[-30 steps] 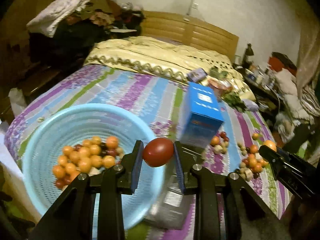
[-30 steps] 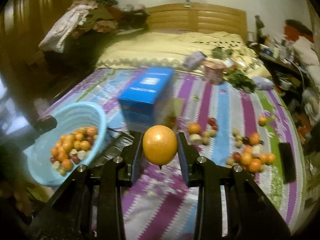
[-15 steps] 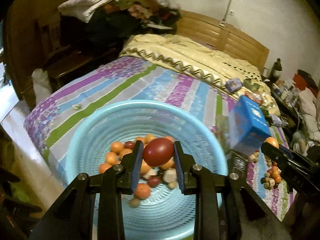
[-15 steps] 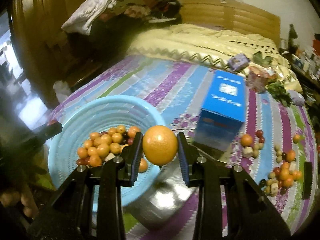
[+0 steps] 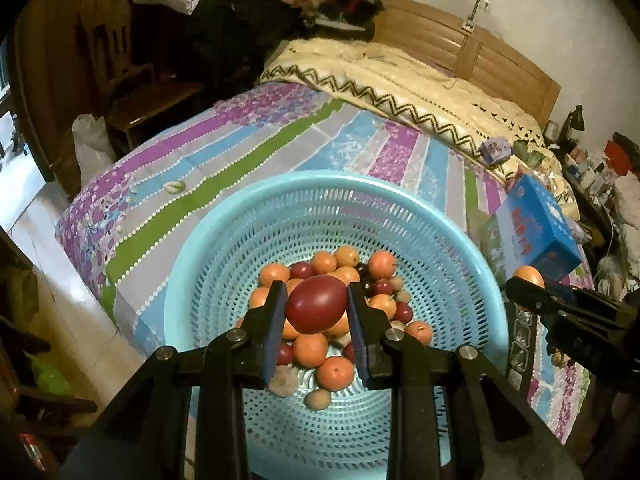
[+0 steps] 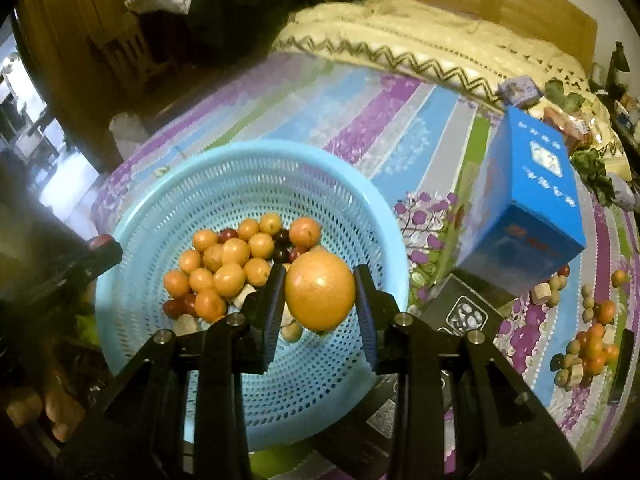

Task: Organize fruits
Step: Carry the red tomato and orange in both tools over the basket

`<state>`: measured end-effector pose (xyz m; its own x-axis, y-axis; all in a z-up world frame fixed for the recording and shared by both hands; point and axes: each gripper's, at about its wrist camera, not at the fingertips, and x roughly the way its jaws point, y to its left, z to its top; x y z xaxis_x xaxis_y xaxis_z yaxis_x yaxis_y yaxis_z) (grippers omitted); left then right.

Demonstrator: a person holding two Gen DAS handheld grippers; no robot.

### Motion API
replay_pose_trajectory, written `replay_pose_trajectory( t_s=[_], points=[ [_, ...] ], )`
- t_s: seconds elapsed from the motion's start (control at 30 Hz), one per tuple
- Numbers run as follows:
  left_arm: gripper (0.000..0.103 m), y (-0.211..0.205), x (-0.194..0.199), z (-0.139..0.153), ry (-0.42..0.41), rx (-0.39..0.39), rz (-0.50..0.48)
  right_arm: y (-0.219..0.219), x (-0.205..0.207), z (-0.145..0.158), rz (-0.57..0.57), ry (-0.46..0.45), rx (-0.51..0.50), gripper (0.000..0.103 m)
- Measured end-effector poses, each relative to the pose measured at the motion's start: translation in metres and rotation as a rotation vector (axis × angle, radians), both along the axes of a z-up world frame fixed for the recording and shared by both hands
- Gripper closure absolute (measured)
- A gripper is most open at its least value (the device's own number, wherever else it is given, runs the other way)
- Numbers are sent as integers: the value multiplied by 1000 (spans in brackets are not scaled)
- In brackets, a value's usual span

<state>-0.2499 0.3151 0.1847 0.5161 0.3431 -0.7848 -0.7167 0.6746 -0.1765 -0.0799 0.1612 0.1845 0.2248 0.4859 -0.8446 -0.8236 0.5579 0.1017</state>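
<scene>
Left tool (image 5: 316,310) grips red fruit (image 5: 316,304), right tool (image 6: 320,296) grips orange (image 6: 320,290), both over basket (image 6: 384,216). Risk: dropped fruit hits pile, bounces out onto bed.

A dark red fruit (image 5: 316,304) and an orange (image 6: 320,290) sit pinched in my grips above the pale blue basket (image 5: 460,248), where small oranges and red fruits (image 6: 224,268) lie heaped.
</scene>
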Motion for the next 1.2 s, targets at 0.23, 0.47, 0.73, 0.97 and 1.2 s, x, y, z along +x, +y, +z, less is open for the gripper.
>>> replay_pose_trajectory(
  t_s=[0.23,0.47,0.73,0.97,1.2],
  points=[
    [73,4,3,-9,22,-19,-13,4,2,-11,1,26,-45,69],
    [73,8,8,-17,40,-54,-23,8,4,-10,15,48,-50,68],
    [73,6,14,-26,60,-78,-40,13,4,-13,36,54,-65,69],
    [73,6,16,-26,62,-80,-46,13,5,-14,34,54,-65,68],
    [73,7,16,-27,63,-82,-40,13,5,-15,38,58,-65,68]
  ],
)
